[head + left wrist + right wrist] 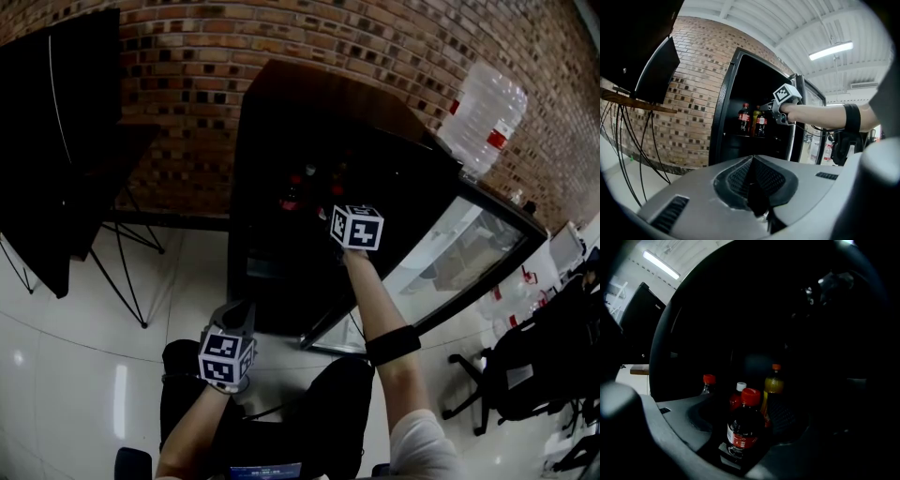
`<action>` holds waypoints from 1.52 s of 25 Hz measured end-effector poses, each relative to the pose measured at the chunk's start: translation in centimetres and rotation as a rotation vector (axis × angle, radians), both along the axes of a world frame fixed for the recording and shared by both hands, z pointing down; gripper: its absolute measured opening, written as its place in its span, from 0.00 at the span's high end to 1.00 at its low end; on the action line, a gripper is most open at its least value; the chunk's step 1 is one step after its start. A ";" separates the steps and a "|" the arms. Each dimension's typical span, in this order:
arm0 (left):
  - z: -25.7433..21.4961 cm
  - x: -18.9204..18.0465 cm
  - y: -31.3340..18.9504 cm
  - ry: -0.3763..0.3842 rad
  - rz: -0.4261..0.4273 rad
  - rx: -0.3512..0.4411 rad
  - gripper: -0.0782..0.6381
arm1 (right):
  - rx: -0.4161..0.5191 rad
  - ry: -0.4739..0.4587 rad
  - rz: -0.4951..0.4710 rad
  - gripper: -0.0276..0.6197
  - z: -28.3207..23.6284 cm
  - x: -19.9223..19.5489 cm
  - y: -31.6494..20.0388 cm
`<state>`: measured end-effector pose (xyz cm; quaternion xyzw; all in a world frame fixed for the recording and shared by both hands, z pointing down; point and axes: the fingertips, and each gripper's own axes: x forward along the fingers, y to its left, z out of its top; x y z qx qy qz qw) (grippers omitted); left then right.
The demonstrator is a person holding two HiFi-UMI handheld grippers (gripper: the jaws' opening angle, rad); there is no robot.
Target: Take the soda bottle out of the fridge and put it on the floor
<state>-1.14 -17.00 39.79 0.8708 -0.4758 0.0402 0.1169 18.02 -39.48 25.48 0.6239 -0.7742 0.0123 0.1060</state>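
Down at the left, the left tool (pixel 756 199) hung low over the floor (pixel 141 281), its jaws pressed together on nothing, well apart from the open fridge (pixel 272 234). Further right, the right tool (pixel 740 418) reached onto the dark shelf, jaws spread either side of the upright soda bottle (pixel 742 433) and apparently not yet squeezing it. The red-capped bottle stood straight ahead of that tool, long axis vertical, in front of other bottles (pixel 773 385). Clearly the nearer arm, the right looked set to clamp, then draw back past the glass door (pixel 441 253).
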 end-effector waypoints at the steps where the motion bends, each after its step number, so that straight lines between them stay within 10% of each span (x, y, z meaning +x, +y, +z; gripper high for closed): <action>1: 0.1 0.0 -0.1 0.000 -0.001 -0.002 0.90 | -0.007 0.004 -0.002 0.50 0.3 0.0 -0.5; 6: 0.7 -0.4 -0.2 0.000 -0.008 -0.015 0.90 | -0.022 0.008 -0.003 0.66 0.9 0.0 -1.7; 38: 1.3 1.2 2.9 0.009 0.042 -0.016 0.90 | -0.059 0.003 -0.309 0.70 5.1 -7.0 16.2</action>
